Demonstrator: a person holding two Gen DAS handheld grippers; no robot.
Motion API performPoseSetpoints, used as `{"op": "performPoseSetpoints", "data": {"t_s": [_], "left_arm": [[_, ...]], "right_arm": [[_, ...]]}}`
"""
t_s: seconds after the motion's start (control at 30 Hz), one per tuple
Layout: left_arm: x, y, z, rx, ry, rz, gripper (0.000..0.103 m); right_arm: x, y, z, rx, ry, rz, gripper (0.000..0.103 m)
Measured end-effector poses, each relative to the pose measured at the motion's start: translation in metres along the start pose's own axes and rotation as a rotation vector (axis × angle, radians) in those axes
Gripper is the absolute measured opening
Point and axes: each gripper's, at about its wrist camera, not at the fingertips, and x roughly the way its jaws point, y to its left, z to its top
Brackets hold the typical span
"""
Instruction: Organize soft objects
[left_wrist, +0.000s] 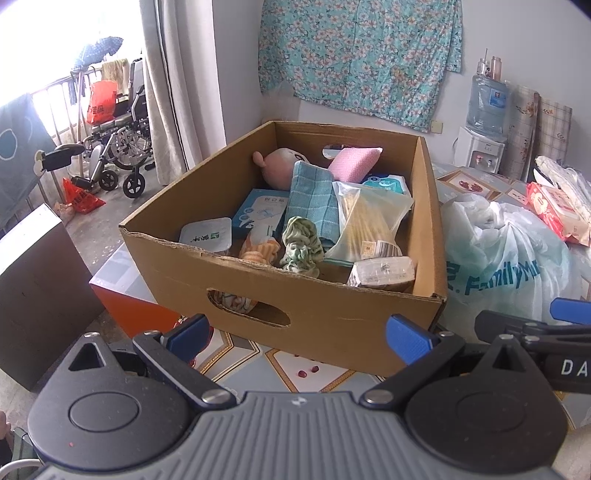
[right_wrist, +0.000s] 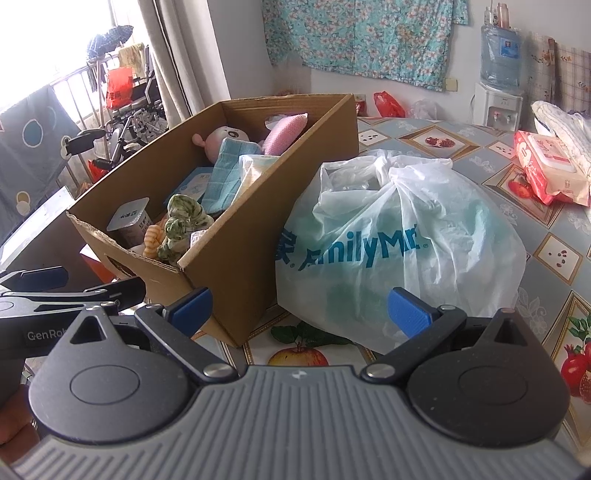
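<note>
Left gripper (left_wrist: 299, 334) and right gripper (right_wrist: 299, 308): blue-tipped fingers spread wide, nothing held, both short of the open brown cardboard box (left_wrist: 332, 314) on the patterned tablecloth (right_wrist: 554, 258). Inside: green crumpled cloth (left_wrist: 301, 245), teal checked towel (left_wrist: 314, 199), pink plush doll (left_wrist: 282, 162). White printed plastic bag (right_wrist: 406, 236) touches the box's right wall.

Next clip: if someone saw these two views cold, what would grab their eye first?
Probably the open cardboard box in the middle of the table, heaped with soft things: a pink plush doll at the back, a teal checked cloth over the pile, a green scrunchie near the front. Next, the tied white plastic bag standing just right of the box. Both the left gripper and right gripper are open and empty.
</note>
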Motion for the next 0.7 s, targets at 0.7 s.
{"op": "performPoseSetpoints", "data": {"t_s": [0.7], "left_arm": [[-0.0001,0.0001,0.0,0.0,0.0,0.001,0.103]], "right_arm": [[0.0013,-0.0021,-0.0009,0.008,0.007,-0.001,0.102]]}}
